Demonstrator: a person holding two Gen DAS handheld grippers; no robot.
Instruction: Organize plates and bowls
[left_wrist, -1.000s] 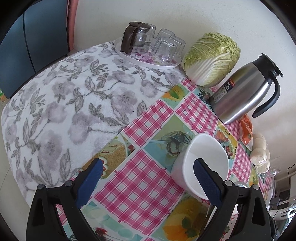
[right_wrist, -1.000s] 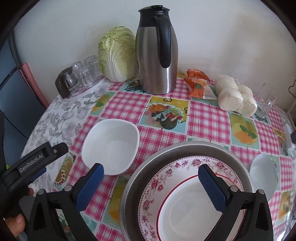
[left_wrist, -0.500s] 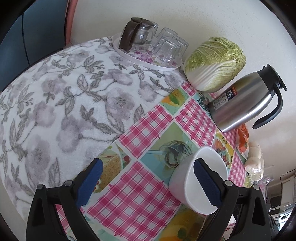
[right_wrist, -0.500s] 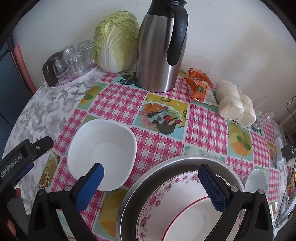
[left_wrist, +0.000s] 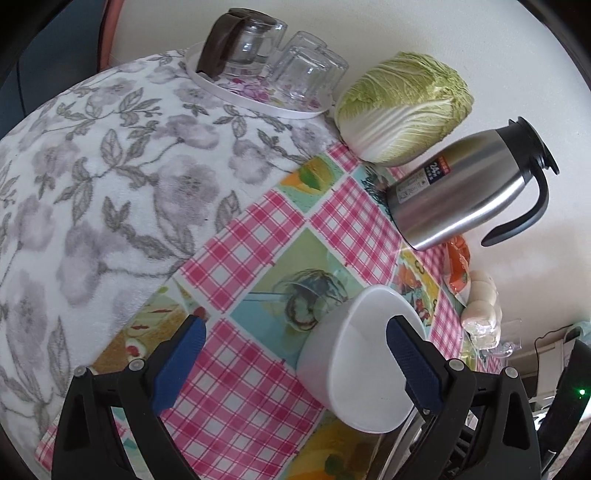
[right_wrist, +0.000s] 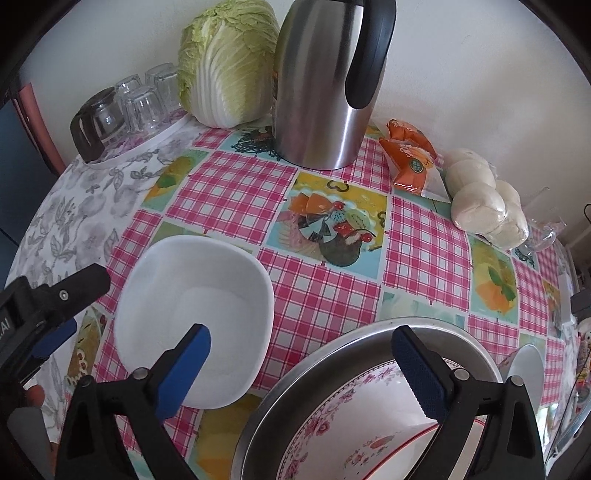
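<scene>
The left gripper (left_wrist: 291, 347) is spreading wide above the checked cloth, gripping nothing, its right pad hanging in front of the white bowl (left_wrist: 364, 363) so part of the rim is hidden. The right gripper (right_wrist: 301, 352) is also gaping wide and empty, its left pad overlapping the same white bowl (right_wrist: 194, 314) and its right pad hanging over the metal basin (right_wrist: 369, 332).

The white bowl is sitting upright on the bench (right_wrist: 325, 295), near and left of centre in the right wrist view, just left of the basin; it is plain, glossy, squarish with rounded corners. Inside the basin a floral plate (right_wrist: 343, 406) is lying, cut off at the bottom edge. A smaller white bowl (right_wrist: 526, 365) is peeking out at the basin's right, mostly hidden. Farther back are standing a steel jug (right_wrist: 321, 85), a cabbage (right_wrist: 225, 62), and glasses (right_wrist: 144, 99) on a tray.
</scene>
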